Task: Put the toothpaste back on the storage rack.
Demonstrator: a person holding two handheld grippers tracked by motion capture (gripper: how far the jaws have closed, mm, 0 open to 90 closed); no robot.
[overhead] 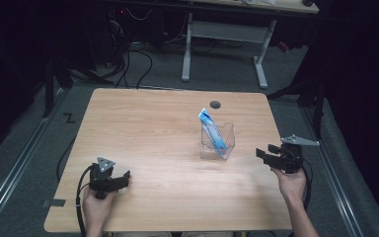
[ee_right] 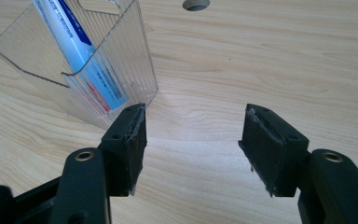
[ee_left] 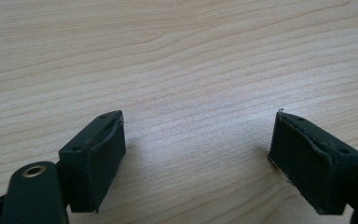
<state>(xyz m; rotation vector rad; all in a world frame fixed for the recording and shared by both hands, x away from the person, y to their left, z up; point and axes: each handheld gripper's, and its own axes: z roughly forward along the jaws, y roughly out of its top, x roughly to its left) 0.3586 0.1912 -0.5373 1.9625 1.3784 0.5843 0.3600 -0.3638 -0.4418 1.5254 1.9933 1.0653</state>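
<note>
A clear plastic box [overhead: 217, 141] stands on the wooden table [overhead: 153, 143], right of centre. A blue and white tube [overhead: 213, 132] leans inside it, its top sticking out above the rim. My right gripper [overhead: 265, 153] is open, held just right of the box near the table's right edge. In the right gripper view the box [ee_right: 121, 65] with the tube [ee_right: 81, 56] is ahead and to the left of the open gripper [ee_right: 192, 140], whose jaws hold nothing. My left gripper [overhead: 123, 178] rests low at the front left, open over bare wood [ee_left: 196, 144].
A round cable hole [overhead: 215, 104] sits near the table's far edge, also seen in the right gripper view [ee_right: 196, 4]. Beyond the table stand a white desk frame [overhead: 224, 44] and floor cables [overhead: 138, 59]. Metal rails [overhead: 15, 168] run along both sides.
</note>
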